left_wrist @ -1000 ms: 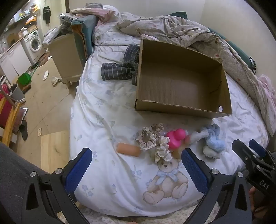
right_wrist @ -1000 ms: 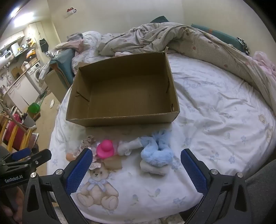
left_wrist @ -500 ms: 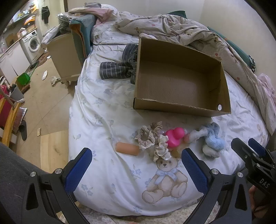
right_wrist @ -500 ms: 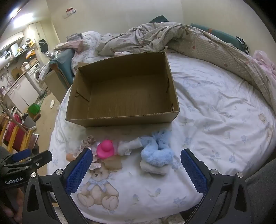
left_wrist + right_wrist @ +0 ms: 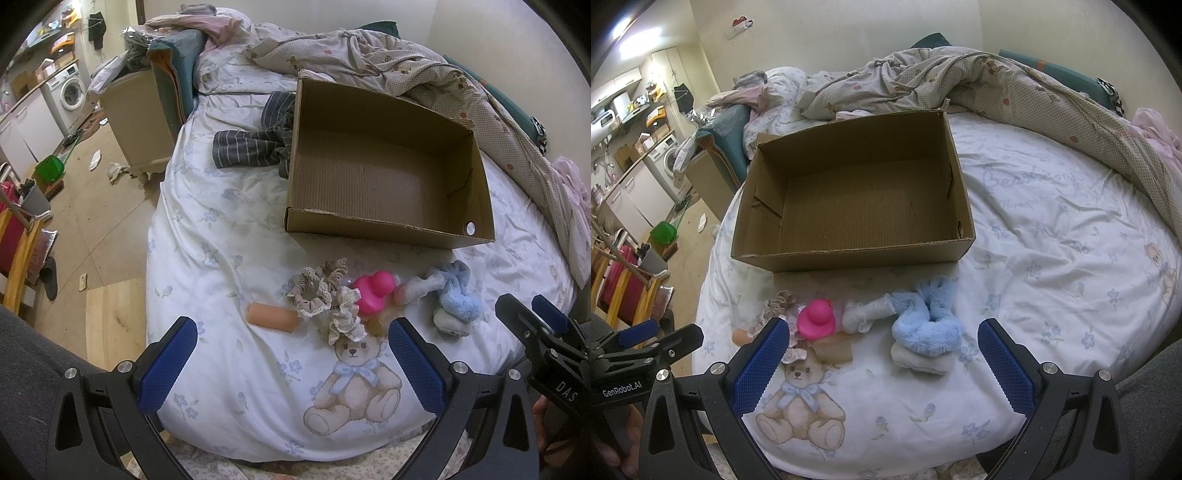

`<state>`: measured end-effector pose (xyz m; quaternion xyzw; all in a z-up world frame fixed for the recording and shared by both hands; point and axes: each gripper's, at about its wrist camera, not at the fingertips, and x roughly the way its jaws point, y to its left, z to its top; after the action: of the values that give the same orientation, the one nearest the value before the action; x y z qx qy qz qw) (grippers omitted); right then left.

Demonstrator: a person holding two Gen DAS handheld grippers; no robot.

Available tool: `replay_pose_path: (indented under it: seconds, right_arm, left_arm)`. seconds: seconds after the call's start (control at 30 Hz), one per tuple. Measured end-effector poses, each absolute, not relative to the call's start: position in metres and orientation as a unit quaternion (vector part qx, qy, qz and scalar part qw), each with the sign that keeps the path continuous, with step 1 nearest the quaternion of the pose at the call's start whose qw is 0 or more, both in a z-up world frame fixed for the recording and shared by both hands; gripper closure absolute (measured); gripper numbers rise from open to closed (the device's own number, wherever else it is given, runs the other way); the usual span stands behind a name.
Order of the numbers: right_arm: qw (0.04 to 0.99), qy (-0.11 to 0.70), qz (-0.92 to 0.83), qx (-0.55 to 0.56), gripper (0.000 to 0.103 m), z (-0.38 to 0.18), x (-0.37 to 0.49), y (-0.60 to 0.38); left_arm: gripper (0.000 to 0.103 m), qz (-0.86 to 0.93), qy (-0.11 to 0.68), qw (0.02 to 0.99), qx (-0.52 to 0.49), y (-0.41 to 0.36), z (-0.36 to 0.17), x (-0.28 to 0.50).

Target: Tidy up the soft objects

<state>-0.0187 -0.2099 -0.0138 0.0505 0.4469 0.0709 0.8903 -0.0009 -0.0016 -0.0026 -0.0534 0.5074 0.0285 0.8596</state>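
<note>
A: What are we looking at on the bed (image 5: 207, 258)?

B: We are seeing a cluster of soft things lying on the white bear-print cover, just in front of an open cardboard box (image 5: 384, 177) (image 5: 857, 206) that is sitting with nothing inside. A bright pink duck toy (image 5: 373, 291) (image 5: 816, 319) is resting in the middle. Two frilly beige scrunchies (image 5: 325, 295) are lying touching it on one side, and a peach-coloured foam roller (image 5: 271, 317) is lying a little apart beyond them. On the other side a white and blue fluffy sock bundle (image 5: 448, 295) (image 5: 923, 325) is curling beside the duck.

A: And how are we holding the tools?

B: We are keeping the left gripper (image 5: 291, 354) spread wide, its blue pads apart and touching nothing; the scrunchies and roller are lying just ahead of it, between the fingers as the left camera sees them. We are holding the right gripper (image 5: 882, 356) wide apart as well, gripping nothing, with the duck near its left finger and the sock bundle just ahead, between the two pads.

A: Anything else beside the box?

B: A striped grey garment (image 5: 255, 147) is lying against its far left wall, and a crumpled checked quilt (image 5: 1015, 96) is lying behind it.
</note>
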Motion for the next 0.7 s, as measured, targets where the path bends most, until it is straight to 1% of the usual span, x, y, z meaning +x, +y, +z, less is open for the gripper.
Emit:
replay_pose_path:
  seconds: [0.7]
  right_arm:
    - [0.89,0.447,0.071,0.051,0.0,-0.0136,-0.0187,-0.2097]
  left_arm:
    - [0.0,0.028,0.508,0.859,-0.053,-0.0017,-0.0043,-0.0008]
